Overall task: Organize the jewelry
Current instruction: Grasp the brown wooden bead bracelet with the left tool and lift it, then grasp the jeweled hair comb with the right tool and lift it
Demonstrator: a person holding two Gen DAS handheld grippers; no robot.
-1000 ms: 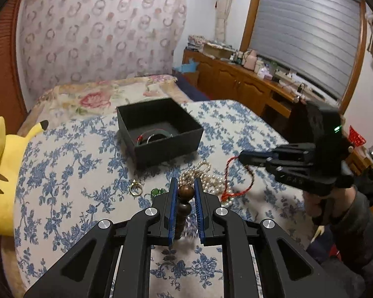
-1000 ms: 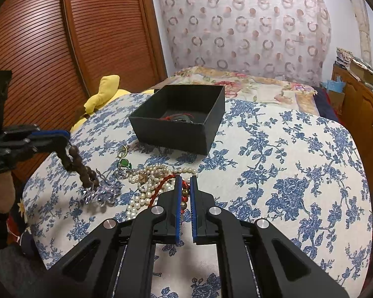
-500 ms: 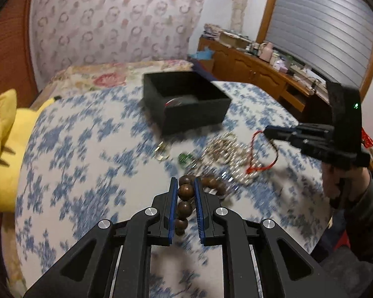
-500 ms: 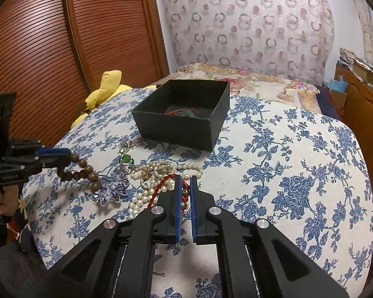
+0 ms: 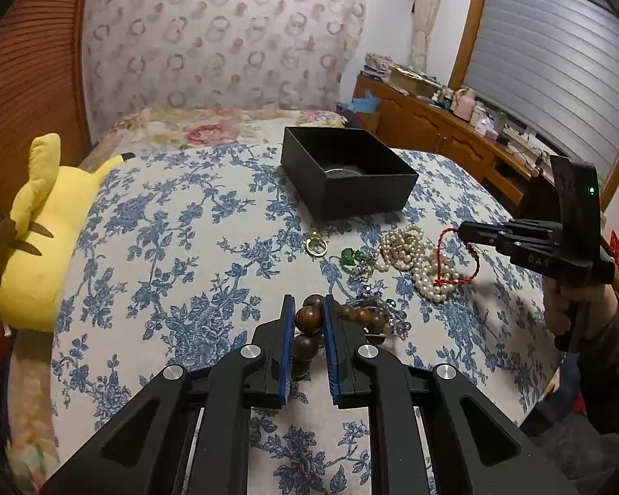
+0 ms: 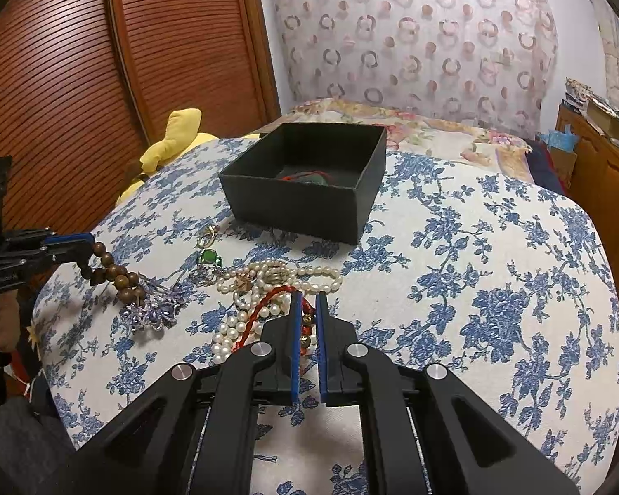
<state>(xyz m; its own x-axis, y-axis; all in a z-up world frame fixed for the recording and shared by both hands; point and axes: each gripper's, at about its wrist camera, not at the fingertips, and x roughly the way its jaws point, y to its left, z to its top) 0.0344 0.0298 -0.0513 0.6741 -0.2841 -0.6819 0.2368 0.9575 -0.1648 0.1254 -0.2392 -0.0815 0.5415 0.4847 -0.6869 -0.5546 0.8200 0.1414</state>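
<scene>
My left gripper point(image 5: 308, 303) is shut on a brown wooden bead bracelet point(image 5: 309, 319), whose beads trail right onto the cloth; it shows at the left of the right wrist view point(image 6: 111, 274). My right gripper point(image 6: 307, 299) is shut on a red cord bracelet point(image 6: 264, 309), lifted over a pearl necklace point(image 6: 268, 280); the cord also shows in the left wrist view point(image 5: 454, 262). An open black box point(image 5: 346, 177) with jewelry inside stands beyond. A gold ring point(image 5: 315, 245), a green gem piece point(image 5: 350, 255) and a silvery purple piece point(image 6: 152, 307) lie on the cloth.
The round table has a blue floral cloth point(image 6: 474, 268). A yellow plush toy point(image 5: 41, 239) sits at its left edge. A bed point(image 6: 412, 123) lies behind, a wooden sideboard point(image 5: 454, 132) at the right, a slatted wooden wardrobe point(image 6: 82, 62) at the left.
My left gripper has pulled back and left with the wooden beads, dragging them off the pile. My right gripper still holds the red cord over the pearls.
</scene>
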